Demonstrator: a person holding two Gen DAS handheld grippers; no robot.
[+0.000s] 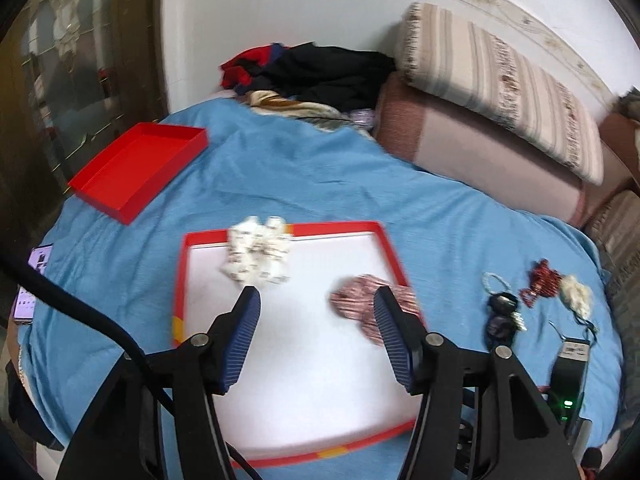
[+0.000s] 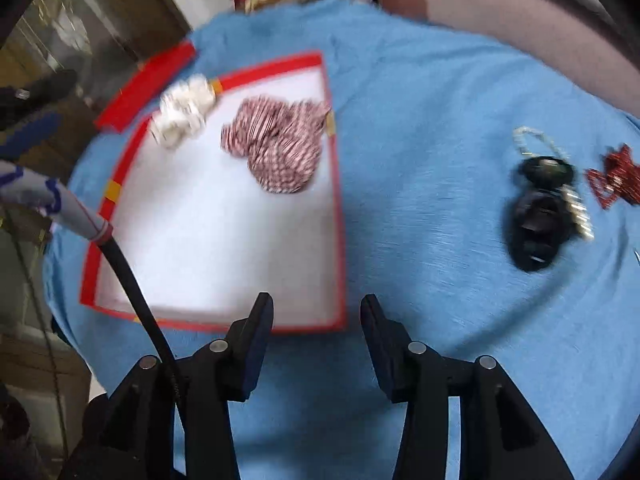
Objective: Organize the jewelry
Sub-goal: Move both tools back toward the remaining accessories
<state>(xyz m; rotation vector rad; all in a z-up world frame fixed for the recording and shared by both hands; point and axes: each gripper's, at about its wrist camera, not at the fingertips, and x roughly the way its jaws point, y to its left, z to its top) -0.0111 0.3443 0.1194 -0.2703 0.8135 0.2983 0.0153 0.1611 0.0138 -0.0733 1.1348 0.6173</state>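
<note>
A red-rimmed box with a white lining lies on the blue bedspread; it also shows in the right wrist view. In it lie a white bead bundle and a red-and-white striped bead pile. My left gripper is open and empty above the box lining. My right gripper is open and empty over the box's near corner. On the spread to the right lie a black piece with a pale bead loop, a red bead piece and a cream piece.
The red box lid lies open-side up at the far left. Dark clothes and striped cushions lie at the back. A phone sits at the left edge. A black device with a green light lies at the right.
</note>
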